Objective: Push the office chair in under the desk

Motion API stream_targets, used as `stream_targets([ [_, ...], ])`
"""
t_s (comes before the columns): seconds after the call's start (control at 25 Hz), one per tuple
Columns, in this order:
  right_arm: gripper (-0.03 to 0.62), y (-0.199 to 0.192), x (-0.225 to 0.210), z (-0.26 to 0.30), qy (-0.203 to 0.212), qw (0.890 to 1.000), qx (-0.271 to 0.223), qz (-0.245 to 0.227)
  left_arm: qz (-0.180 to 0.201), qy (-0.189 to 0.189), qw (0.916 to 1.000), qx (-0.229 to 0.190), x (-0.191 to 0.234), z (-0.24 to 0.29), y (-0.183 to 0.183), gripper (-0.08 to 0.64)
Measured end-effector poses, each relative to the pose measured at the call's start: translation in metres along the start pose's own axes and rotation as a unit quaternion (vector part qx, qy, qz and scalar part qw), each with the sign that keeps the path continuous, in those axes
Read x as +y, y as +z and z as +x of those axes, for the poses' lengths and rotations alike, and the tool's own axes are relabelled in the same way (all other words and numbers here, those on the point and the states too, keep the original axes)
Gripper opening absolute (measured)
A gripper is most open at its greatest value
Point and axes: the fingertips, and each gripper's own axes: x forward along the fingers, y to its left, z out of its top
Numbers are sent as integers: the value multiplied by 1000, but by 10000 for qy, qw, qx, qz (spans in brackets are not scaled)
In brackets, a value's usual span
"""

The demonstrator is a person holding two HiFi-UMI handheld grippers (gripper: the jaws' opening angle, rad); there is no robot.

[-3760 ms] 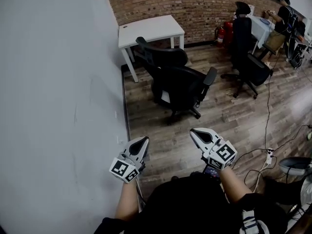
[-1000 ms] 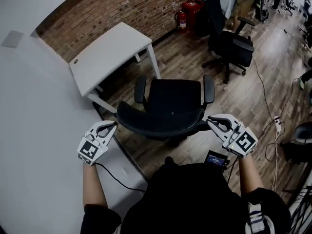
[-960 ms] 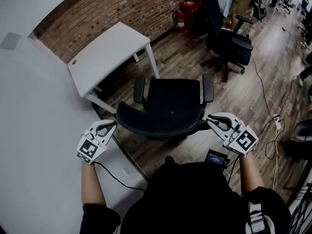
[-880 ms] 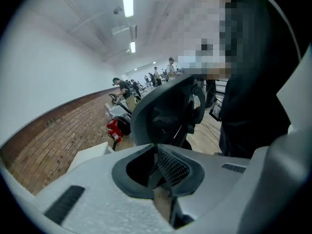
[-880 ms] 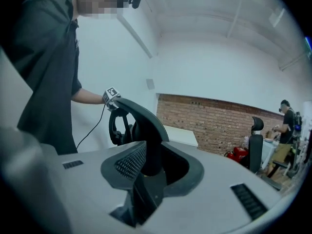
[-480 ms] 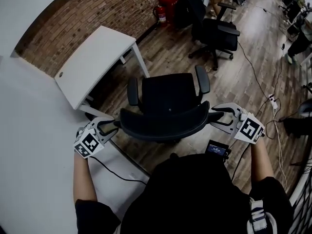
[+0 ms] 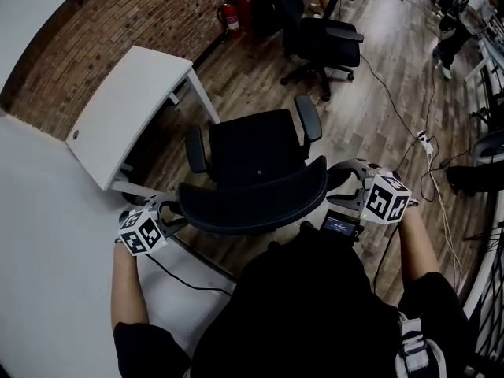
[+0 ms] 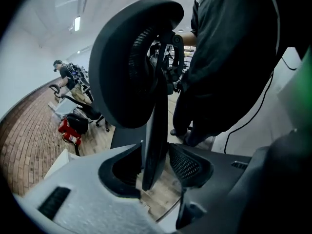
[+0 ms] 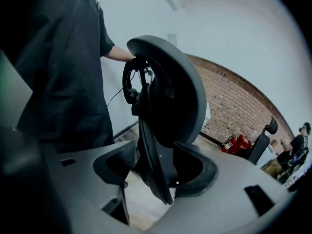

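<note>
Chair backrest (image 7: 252, 199) between grippers (image 7: 168, 213) (image 7: 346, 183), just opened

In the head view the office chair (image 7: 256, 144) hides its own base and casters beneath the seat and the curved backrest (image 7: 252, 199). The person's dark torso (image 7: 315, 313) covers the floor nearest the camera. Part of the desk (image 7: 126, 109) frame is hidden under its top. A second chair (image 7: 315, 30) runs off the top edge. In the left gripper view, a distant person (image 8: 61, 74) is too small to make out.
</note>
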Motion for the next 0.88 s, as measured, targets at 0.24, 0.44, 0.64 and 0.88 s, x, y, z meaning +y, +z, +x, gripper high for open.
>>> stream_targets([
  [0.24,238,-22,-4,5,155,9983,499,-261,242,-284,9988,310,1,18,0,176],
  [0.44,241,-46,1,9,421,9937,990,-311,314,-470,9975,421,-1,27,-6,186],
  [0.64,230,-64,6,22,594,9910,1161,-311,466,-561,9959,539,-6,38,-5,183],
  [0.88,177,-66,0,27,653,9911,1085,-422,563,-598,9948,606,-1,42,-4,167],
])
